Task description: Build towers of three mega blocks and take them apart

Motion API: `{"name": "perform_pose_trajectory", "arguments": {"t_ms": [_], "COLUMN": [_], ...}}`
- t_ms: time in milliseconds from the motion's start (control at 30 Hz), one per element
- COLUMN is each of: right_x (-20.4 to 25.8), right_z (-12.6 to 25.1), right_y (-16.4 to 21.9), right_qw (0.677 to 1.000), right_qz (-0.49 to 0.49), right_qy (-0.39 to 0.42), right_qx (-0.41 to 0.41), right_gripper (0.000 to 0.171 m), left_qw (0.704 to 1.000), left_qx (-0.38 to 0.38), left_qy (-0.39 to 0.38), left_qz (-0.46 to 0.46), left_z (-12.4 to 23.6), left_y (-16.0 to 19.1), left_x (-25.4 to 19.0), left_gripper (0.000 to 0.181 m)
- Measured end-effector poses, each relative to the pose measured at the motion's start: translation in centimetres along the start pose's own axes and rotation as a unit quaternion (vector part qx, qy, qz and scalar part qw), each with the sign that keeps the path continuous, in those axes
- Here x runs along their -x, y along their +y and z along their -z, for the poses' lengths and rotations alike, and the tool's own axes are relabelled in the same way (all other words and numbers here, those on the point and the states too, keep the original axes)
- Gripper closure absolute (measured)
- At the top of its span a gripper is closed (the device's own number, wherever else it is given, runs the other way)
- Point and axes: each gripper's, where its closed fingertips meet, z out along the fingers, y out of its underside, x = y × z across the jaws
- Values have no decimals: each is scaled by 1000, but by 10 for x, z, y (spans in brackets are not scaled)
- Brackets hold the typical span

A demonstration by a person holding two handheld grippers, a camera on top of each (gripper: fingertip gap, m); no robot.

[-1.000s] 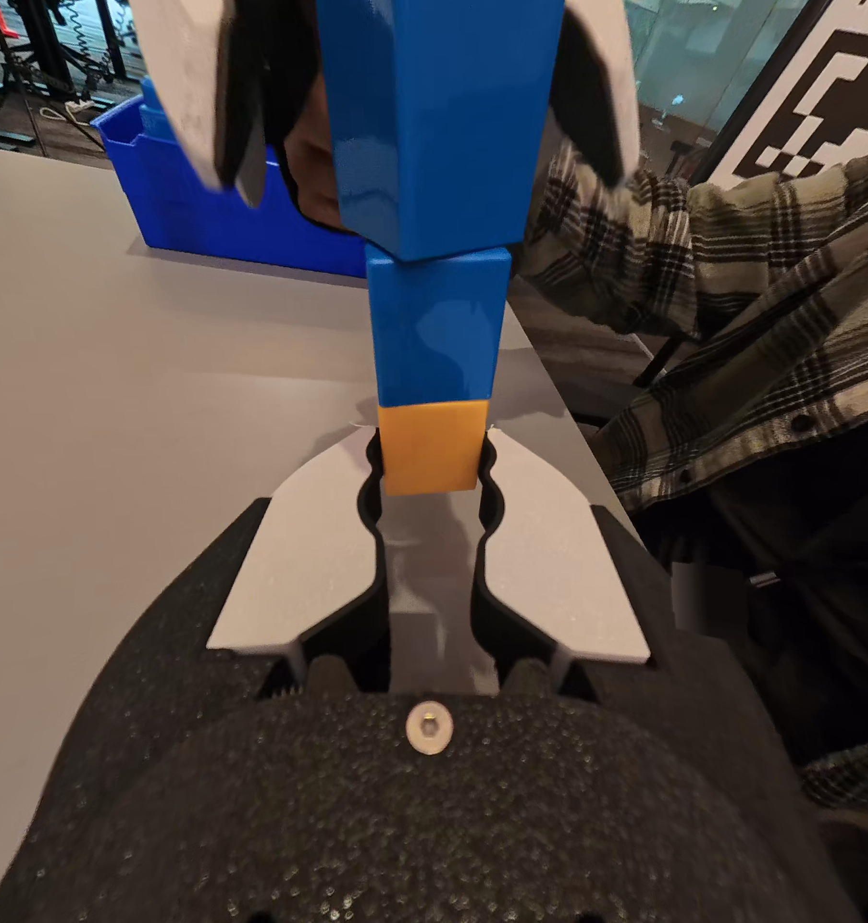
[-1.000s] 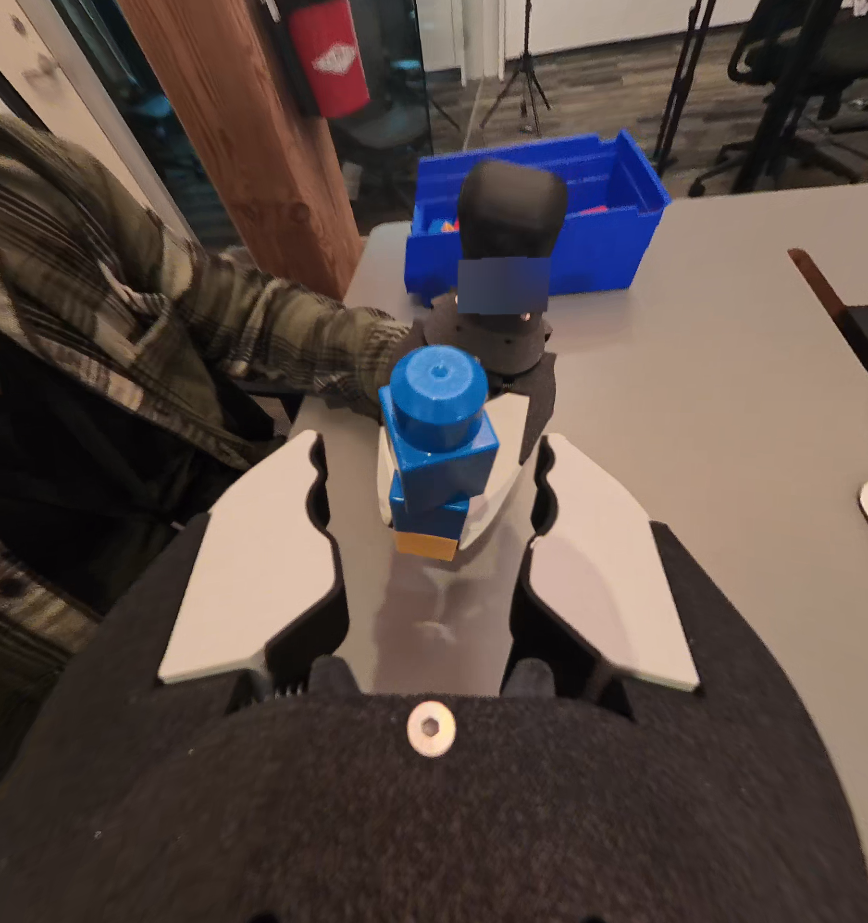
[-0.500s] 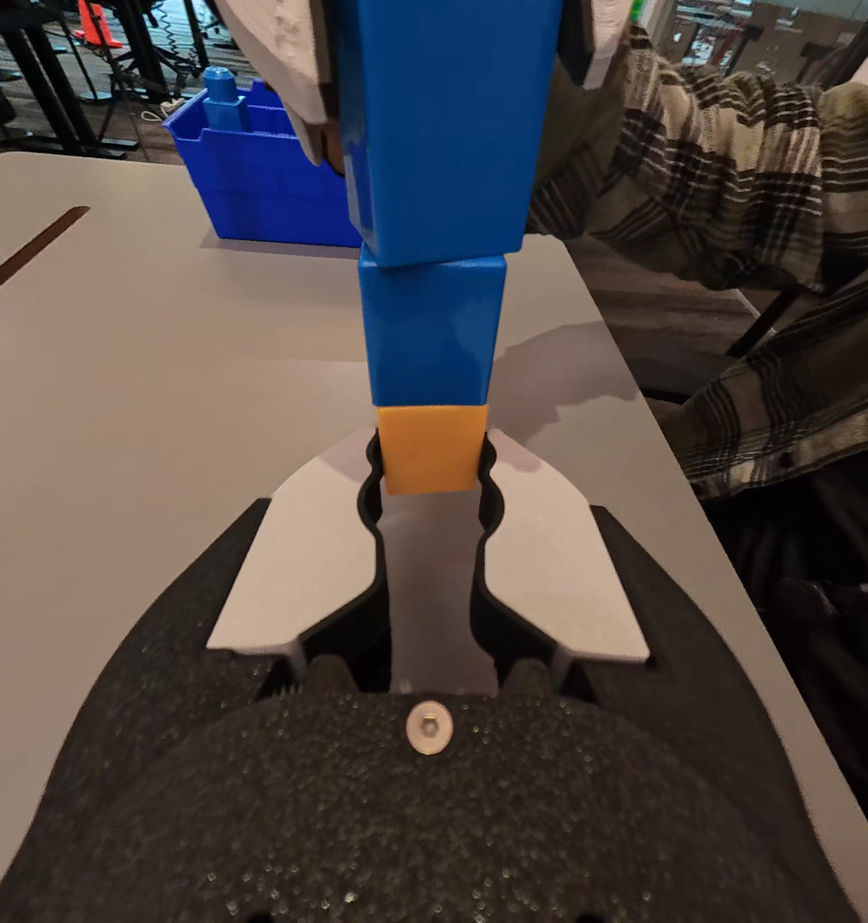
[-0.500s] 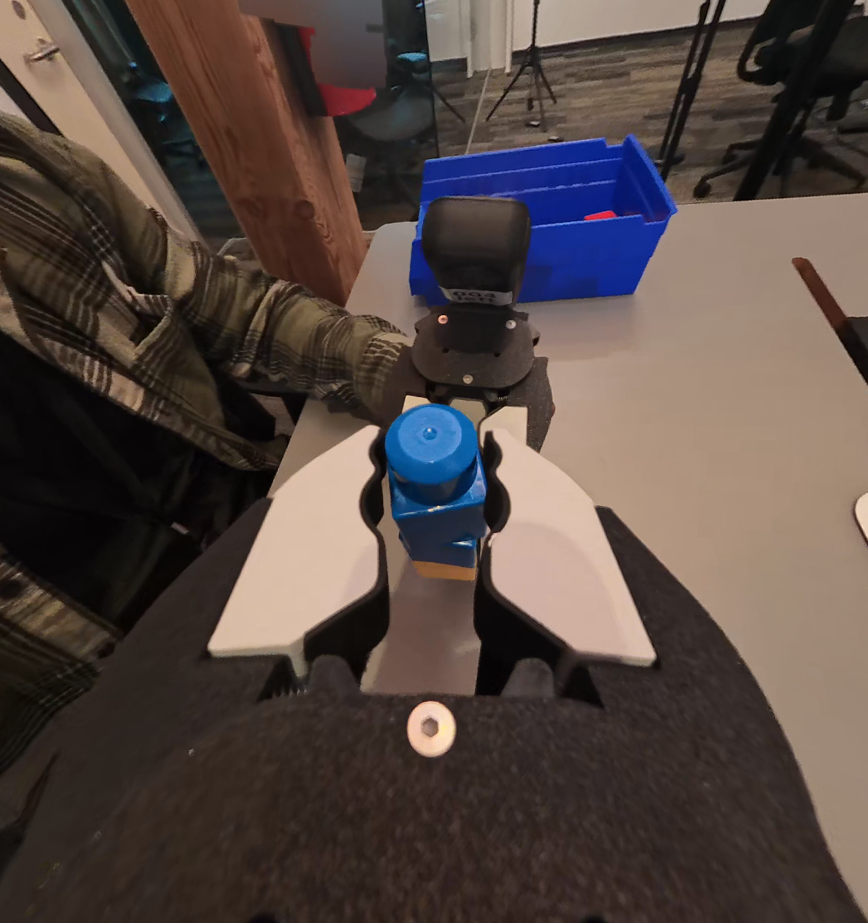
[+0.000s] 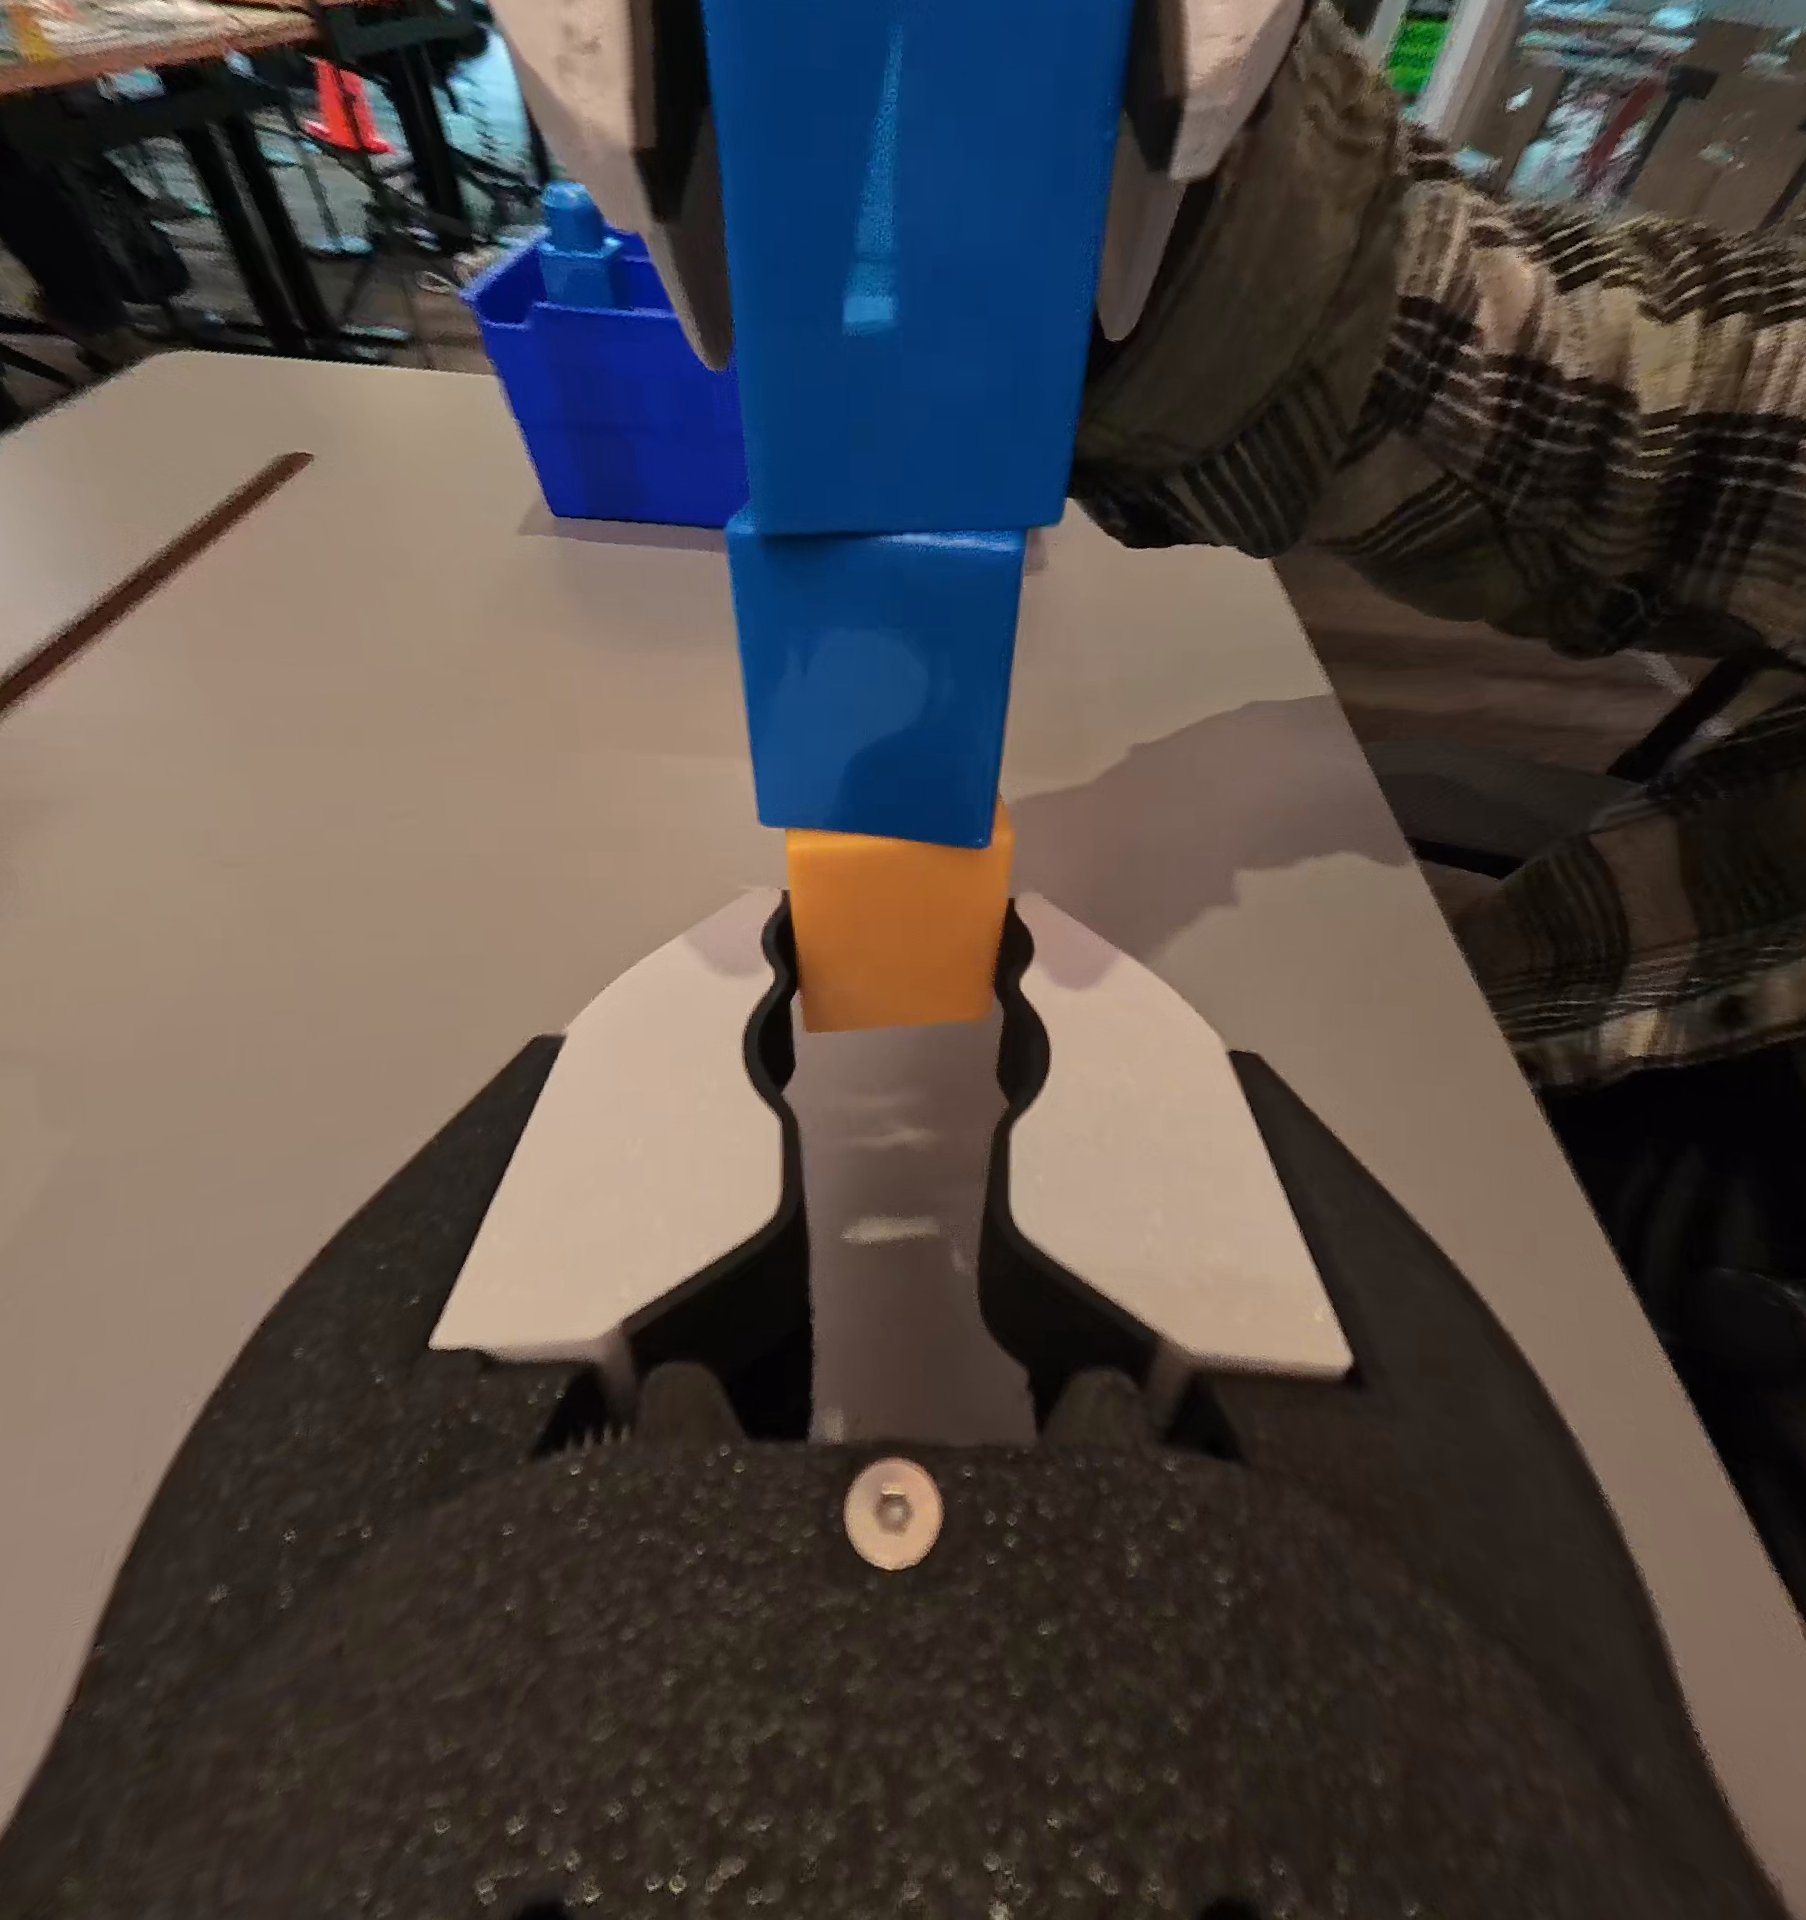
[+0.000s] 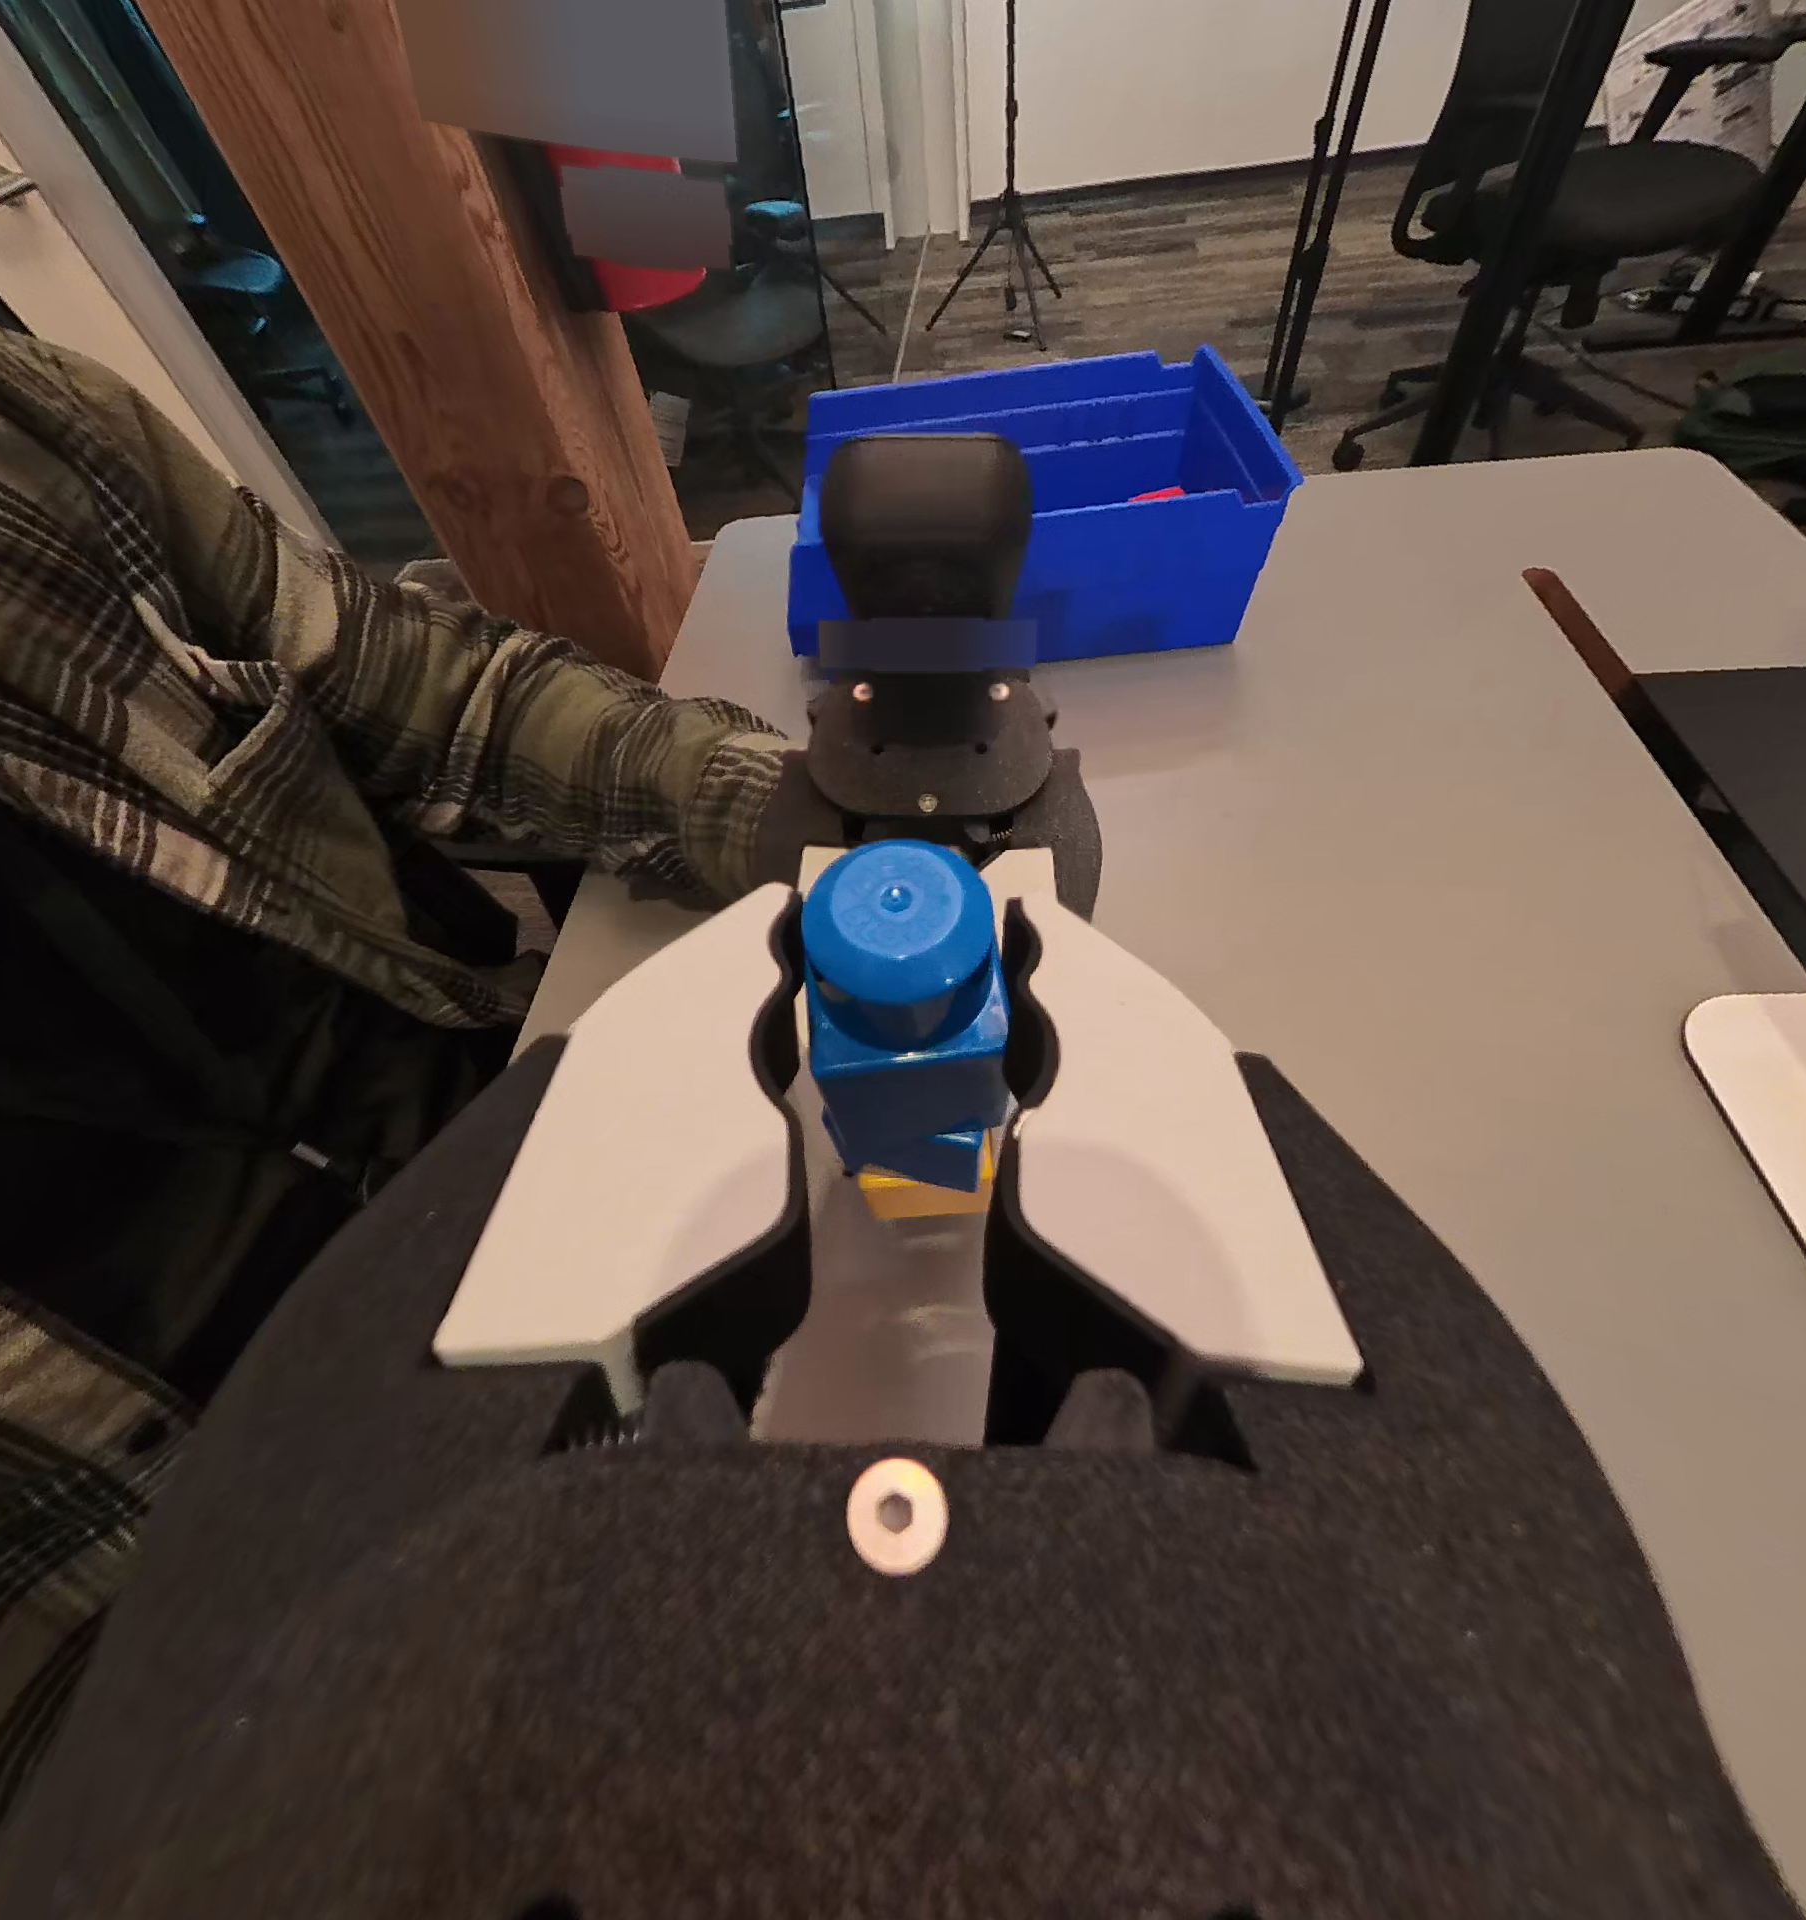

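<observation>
A three-block tower stands on the grey table [image 5: 307,831]: an orange block [image 5: 894,935] at the bottom, a blue block [image 5: 878,686] in the middle and a blue block [image 5: 909,260] on top. My left gripper [image 5: 894,935] is shut on the orange block. My right gripper [image 6: 904,966] is shut on the top blue block [image 6: 904,1029], whose round stud faces the camera. The middle block [image 6: 920,1153] sits slightly twisted over the orange block [image 6: 920,1195]. The right fingers [image 5: 608,156] show at the top of the left wrist view. The left gripper's body [image 6: 930,748] shows behind the tower.
A blue bin [image 6: 1086,540] stands at the table's far end, with a red piece [image 6: 1159,494] and a blue block [image 5: 577,249] inside. A white object [image 6: 1792,1101] and a black item [image 6: 1751,769] lie at the right. A plaid sleeve [image 6: 359,727] reaches in along the table edge. Spacing between my two grippers at the tips: around 10 cm.
My right gripper moved in and shut on the top blue block. The left gripper stayed shut on the orange block. The blue blocks now sit slightly turned relative to the orange one.
</observation>
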Motion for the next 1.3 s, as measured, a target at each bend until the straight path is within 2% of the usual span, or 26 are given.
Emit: {"name": "perform_pose_trajectory", "arguments": {"t_ms": [267,333,400,467,633,667,733,833,1133,1300], "right_x": [3,0,-5,-11,-15,-15,-15,-19,-40,-45], "right_z": [-3,-5,-6,-7,-19,-21,-25,-28,-39,-43], "right_y": [-2,3,10,17,27,28,30,38,91,93], "right_qw": [1000,1000,1000,1000,1000,1000,1000,1000,995,995], "right_qz": [19,15,7,2,-8,-8,-12,-15,-53,-58], "right_qy": [-12,-7,-2,5,-2,-2,-3,11,74,79], "right_qx": [5,8,3,4,0,0,-2,2,30,32], "right_gripper": [136,136,136,136,136,136,136,136,135,135], "left_qw": [992,992,994,996,999,999,1000,1000,993,992], "left_qx": [-37,-36,-22,-24,-14,-11,-15,-11,99,114], "left_qy": [90,86,71,55,11,12,8,-4,-64,-56], "left_qz": [79,87,77,62,37,35,22,15,1,11], "left_z": [4,5,5,7,0,-2,-4,-7,-25,-25], "left_y": [-7,-4,1,0,2,3,3,10,64,70], "left_x": [-7,-2,2,4,14,13,13,17,40,42], "left_gripper": [138,131,114,111,114,119,143,144,146,145]}}
